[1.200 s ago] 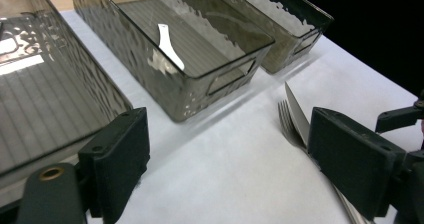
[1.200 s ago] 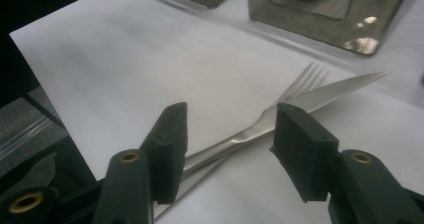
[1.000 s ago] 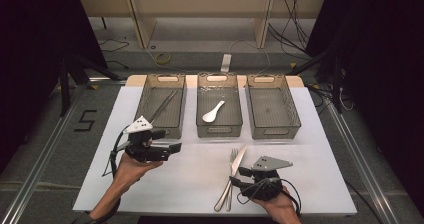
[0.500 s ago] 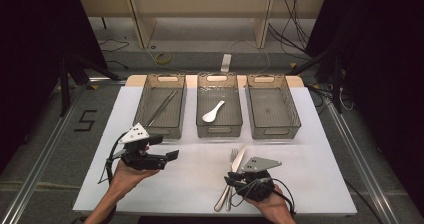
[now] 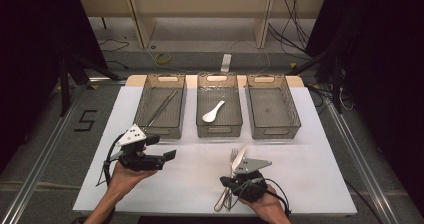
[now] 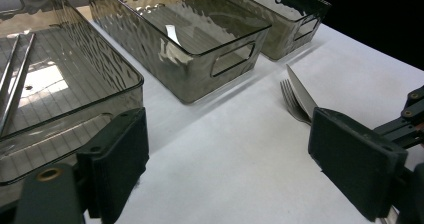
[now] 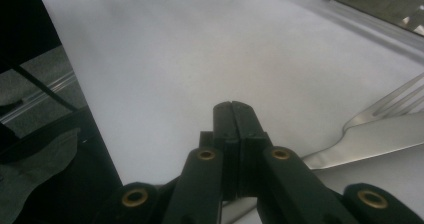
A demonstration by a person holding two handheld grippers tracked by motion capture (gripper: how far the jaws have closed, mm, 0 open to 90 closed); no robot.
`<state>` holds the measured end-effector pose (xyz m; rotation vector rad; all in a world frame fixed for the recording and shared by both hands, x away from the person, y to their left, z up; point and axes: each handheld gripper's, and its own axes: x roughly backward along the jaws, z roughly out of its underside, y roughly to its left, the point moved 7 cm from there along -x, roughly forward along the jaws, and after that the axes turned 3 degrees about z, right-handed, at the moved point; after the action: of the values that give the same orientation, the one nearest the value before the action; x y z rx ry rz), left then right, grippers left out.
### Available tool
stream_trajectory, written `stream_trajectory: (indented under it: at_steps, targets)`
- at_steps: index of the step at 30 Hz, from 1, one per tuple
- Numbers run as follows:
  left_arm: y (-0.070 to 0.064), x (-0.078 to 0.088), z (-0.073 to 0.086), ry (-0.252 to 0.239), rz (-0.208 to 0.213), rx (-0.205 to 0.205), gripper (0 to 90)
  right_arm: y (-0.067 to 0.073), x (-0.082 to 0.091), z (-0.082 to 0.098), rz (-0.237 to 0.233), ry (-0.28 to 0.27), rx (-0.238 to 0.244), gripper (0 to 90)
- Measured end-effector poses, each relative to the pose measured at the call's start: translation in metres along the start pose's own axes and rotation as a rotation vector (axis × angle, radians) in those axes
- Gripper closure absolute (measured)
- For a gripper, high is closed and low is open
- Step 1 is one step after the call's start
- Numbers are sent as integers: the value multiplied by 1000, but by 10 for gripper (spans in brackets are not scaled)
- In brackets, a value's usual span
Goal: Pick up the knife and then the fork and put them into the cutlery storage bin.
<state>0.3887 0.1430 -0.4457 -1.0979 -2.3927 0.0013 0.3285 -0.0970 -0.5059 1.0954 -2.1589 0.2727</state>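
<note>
Right gripper (image 7: 232,106) clenched on nothing just beside the knife (image 7: 370,136) and fork (image 7: 387,106); left gripper (image 6: 227,169) released, near the knife.

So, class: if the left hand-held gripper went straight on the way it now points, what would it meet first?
Probably the fork and knife lying together on the white table; the left hand-held gripper, jaws open, points across bare table towards them, though depth is unclear.

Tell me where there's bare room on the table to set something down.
The white tabletop between the left gripper and the fork and knife is bare, as is the stretch right of the right gripper, below the empty right bin. It is crowded around the cutlery.
</note>
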Motion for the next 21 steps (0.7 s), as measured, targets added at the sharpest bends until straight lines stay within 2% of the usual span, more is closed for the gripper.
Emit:
stream_trajectory:
  at_steps: [14, 21]
  targets:
    - [-5, -3, 3, 23, -5, -41, 160, 17, -26, 10, -31, 125, 48, 900]
    - [-5, -3, 3, 24, -10, -47, 160, 18, -29, 18, -38, 175, 64, 900]
